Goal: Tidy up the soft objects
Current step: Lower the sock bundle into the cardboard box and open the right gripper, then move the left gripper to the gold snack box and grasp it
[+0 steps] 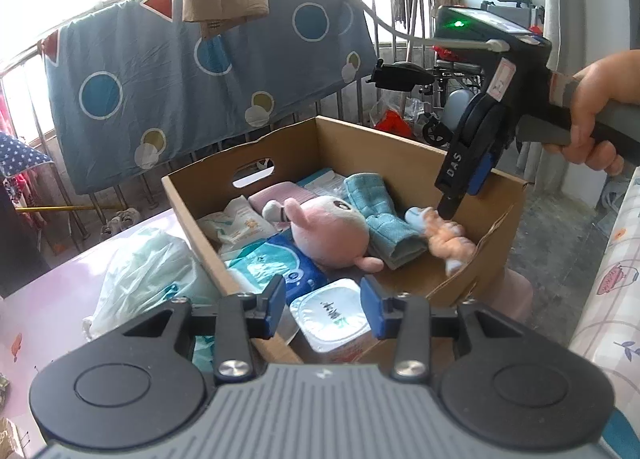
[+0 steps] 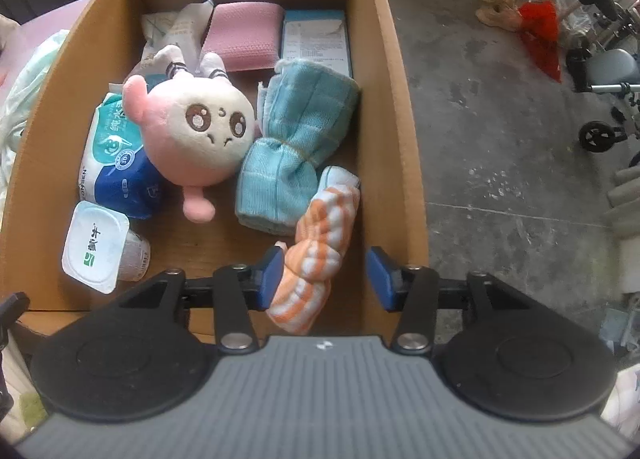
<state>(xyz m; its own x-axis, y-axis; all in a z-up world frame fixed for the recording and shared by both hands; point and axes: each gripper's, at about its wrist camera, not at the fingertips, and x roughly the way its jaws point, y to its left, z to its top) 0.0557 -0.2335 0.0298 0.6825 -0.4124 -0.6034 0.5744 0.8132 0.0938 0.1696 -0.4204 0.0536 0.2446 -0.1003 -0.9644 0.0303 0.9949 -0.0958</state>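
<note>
In the right wrist view, the right gripper [image 2: 326,279] fills the lower frame, pointing steeply down into a cardboard box [image 2: 394,147]. Its jaws stand apart; an orange-and-white striped cloth roll [image 2: 320,247] lies between them, against the left pad, with a clear gap to the right pad, so it is released, not clamped. Just above it lies a teal towel bundle [image 2: 296,151], tied at its middle, touching the striped roll. Left of that, at frame centre, a pink plush toy [image 2: 196,135] lies face up. At lower left a sealed white cup [image 2: 98,249] lies on its side beside a blue-and-white tissue pack [image 2: 116,163]. Farther up, by the box's handle cutout, sit a folded pink cloth [image 2: 244,37] and a light blue packet [image 2: 316,39].

In the left wrist view, the left gripper [image 1: 323,309] hovers over the box's near rim, jaws apart with nothing clamped; the white cup shows beyond them. A hand [image 1: 596,115] at the right edge holds the other gripper. A pale plastic bag [image 1: 140,275] lies on the pink desk [image 1: 48,307], left of the box.
</note>
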